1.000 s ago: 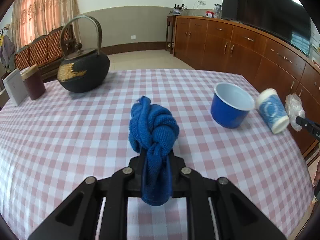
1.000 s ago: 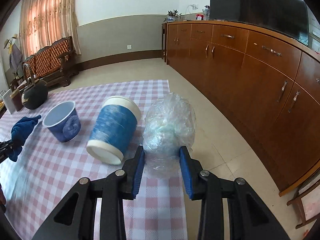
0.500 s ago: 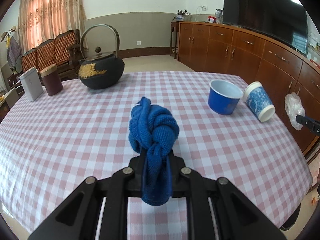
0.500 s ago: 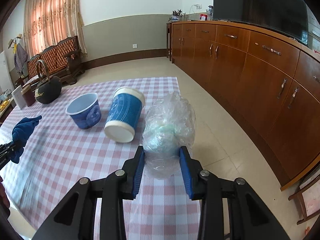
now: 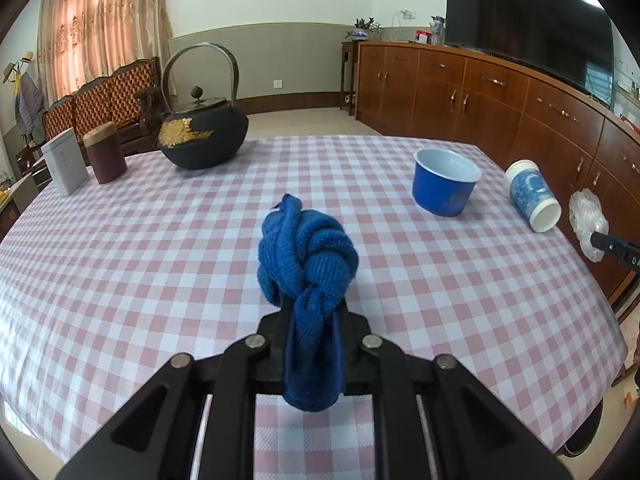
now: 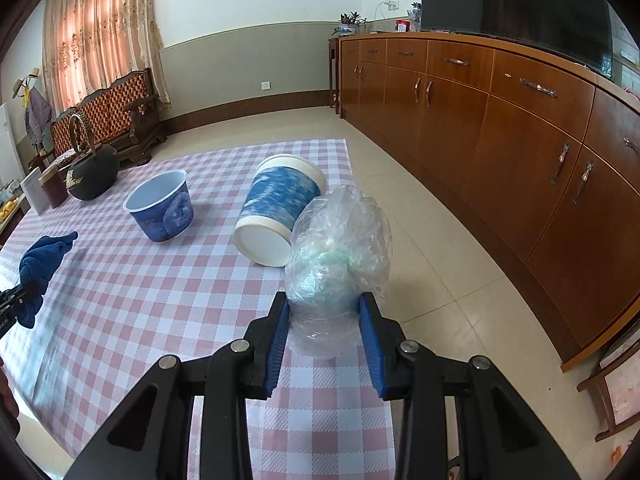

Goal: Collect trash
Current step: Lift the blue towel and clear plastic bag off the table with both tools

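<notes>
Checked surface [image 5: 160,264] with 2 cups. My left hand-held gripper [image 5: 312,320] clamps a rag [image 5: 306,256], my right [image 6: 323,312] a plastic wad [image 6: 340,248]; next, probably a bin.

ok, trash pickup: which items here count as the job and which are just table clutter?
Job:
- crumpled clear plastic bag, in right gripper
- knotted blue knit cloth, in left gripper
- tipped blue-and-white paper cup
- upright blue bowl-shaped cup

Probably clutter:
- black iron teapot
- brown canister
- grey tin
</notes>
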